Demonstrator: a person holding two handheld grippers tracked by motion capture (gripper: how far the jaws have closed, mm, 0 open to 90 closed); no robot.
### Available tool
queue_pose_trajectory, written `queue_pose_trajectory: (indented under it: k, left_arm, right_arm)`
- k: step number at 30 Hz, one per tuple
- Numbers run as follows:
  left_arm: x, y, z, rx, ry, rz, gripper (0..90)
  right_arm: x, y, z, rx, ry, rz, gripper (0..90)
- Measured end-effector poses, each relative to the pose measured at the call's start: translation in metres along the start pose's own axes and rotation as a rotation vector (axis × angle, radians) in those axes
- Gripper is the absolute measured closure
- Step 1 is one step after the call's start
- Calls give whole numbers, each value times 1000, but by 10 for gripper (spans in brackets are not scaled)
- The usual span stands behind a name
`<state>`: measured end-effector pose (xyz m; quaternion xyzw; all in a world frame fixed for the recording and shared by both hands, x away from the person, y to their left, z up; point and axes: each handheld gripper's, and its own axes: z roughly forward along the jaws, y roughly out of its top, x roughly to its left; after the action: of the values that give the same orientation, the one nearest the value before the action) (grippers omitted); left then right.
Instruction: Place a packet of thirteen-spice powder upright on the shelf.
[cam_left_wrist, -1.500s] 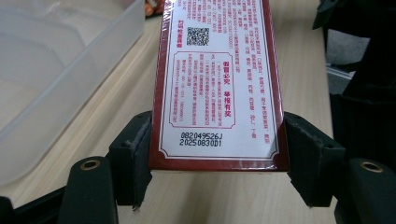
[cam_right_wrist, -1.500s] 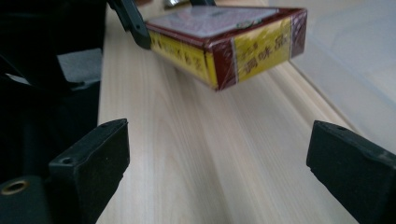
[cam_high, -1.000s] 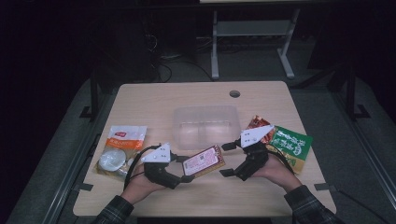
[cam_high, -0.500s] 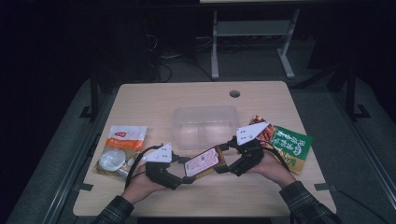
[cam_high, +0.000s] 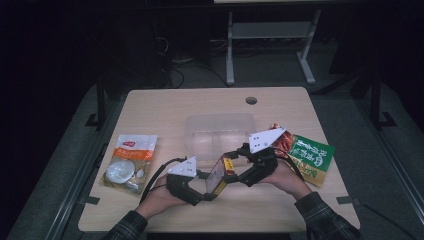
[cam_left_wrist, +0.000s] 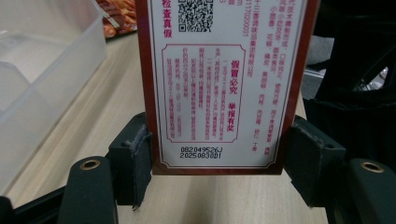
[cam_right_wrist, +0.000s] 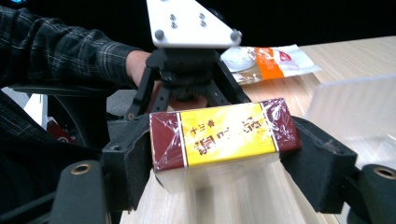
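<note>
A plastic-wrapped red and yellow box (cam_high: 220, 175) hangs just above the table's front middle, gripped by both grippers. My left gripper (cam_high: 210, 192) is shut on its near end; in the left gripper view the pads (cam_left_wrist: 135, 158) press the two long sides of the printed white back (cam_left_wrist: 219, 84). My right gripper (cam_high: 235, 167) comes from the right. Its jaws have just been closing with the box between them. In the right gripper view both pads (cam_right_wrist: 133, 149) now bear on the ends of the yellow face (cam_right_wrist: 224, 135).
A clear plastic container (cam_high: 217, 132) stands just behind the box. A green snack packet (cam_high: 310, 155) lies at the right, under my right hand. An orange and white pouch (cam_high: 129, 160) lies at the left. A cable hole (cam_high: 251, 100) sits near the table's far edge.
The right gripper has shifted left onto the box and its jaws have closed on it. The box has tipped from lying flat to standing more on edge. The left hand has stayed put.
</note>
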<state>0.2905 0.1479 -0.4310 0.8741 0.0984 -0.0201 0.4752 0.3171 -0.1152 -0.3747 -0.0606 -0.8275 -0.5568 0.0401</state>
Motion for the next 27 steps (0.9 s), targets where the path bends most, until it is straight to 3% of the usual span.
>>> queue_pose_trajectory:
  k: [5,13,23,27]
  left_arm:
    - [0,-1,2,20,-33,8,316]
    - [0,-1,4,35,-44,9,315]
    - [-1,-4,9,58,-20,6,298]
    - [-1,-5,9,72,-1,2,242]
  right_arm:
    - [2,4,8,-2,25,-13,288]
    - [4,6,14,11,38,-15,299]
    - [3,5,17,51,30,0,304]
    - [3,2,21,94,28,0,305]
